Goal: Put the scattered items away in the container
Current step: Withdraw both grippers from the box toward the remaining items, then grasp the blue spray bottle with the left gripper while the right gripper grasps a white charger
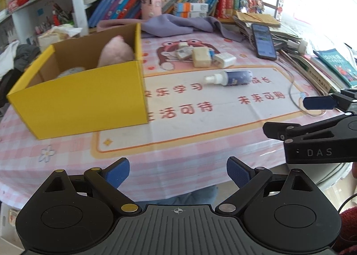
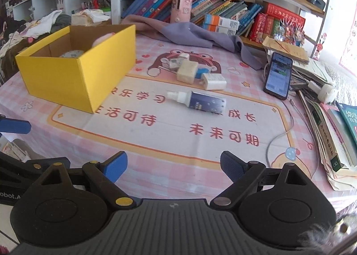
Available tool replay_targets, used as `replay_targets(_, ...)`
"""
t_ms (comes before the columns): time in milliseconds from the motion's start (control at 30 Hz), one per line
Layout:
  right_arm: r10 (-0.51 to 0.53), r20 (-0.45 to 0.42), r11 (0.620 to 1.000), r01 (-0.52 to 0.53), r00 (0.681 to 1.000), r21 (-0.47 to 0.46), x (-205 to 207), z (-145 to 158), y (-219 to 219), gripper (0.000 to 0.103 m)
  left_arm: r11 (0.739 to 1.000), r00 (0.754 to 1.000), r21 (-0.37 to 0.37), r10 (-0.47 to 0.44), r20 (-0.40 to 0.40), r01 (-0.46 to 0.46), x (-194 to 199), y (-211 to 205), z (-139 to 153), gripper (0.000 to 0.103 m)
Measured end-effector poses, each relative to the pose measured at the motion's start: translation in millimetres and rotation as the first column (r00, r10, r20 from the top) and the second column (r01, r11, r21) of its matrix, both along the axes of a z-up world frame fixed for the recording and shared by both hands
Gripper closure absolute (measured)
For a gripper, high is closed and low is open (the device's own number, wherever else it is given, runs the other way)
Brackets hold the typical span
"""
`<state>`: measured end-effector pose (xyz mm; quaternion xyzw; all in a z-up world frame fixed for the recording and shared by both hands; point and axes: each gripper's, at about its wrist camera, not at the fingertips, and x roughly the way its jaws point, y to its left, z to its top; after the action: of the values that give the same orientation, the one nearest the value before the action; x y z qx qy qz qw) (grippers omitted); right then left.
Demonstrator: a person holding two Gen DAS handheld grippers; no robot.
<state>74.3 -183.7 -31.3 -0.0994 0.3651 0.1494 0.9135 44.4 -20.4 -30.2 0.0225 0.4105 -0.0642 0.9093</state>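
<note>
Both grippers, left gripper (image 1: 177,173) and right gripper (image 2: 174,167), hover released at the table (image 2: 178,143) edge, facing a spray bottle (image 2: 197,102) lying beside the yellow box (image 2: 75,76).

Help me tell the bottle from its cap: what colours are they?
The spray bottle has a dark navy body and a white cap, clearest in the right wrist view.

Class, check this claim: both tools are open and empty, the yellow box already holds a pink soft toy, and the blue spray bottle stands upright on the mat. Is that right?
One detail is wrong: the blue spray bottle lies on its side on the mat, as the right wrist view shows. The rest holds: the left tool and right tool are open and empty, and the yellow box holds a pink soft toy.
</note>
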Motion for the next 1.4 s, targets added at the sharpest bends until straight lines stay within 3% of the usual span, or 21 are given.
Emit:
replay_targets(267, -0.011, -0.016, 1.0, 0.011, 1.0, 0.001, 30.7, -2.1, -39.3, 0.023, 0.998, 0.998, -0.025, -0.055, -0.003, 0.055, 28.3, -44.1, -4.3, 0.013)
replay_targets(800, 0.044, -0.029, 0.998, -0.043, 0.999, 0.054, 122.0, -5.9, -106.3, 0.025, 1.0, 1.0, 0.015, -0.024, 0.018, 0.023, 104.8, -111.6, -7.1, 0.015)
replay_targets(900, 0.059, -0.027, 0.996, -0.057, 0.998, 0.071, 135.0, -5.7, -112.5, 0.027, 0.998, 0.999, 0.044, -0.037, 0.025, 0.036, 120.2, -120.4, -6.7, 0.021)
replay_targets(1233, 0.088, -0.031, 0.989, -0.084, 0.996, 0.122, 177.4, -7.1, -119.9, 0.027, 0.984, 0.991, 0.129, -0.129, 0.035, 0.123, 157.8, -143.9, -11.5, 0.023)
replay_targets(1400, 0.077, -0.032, 0.987, -0.071, 0.997, 0.142, 201.0, -8.5, -121.1, 0.027, 0.968, 0.982, 0.179, -0.185, 0.028, 0.177, 172.3, -156.2, -15.2, 0.034)
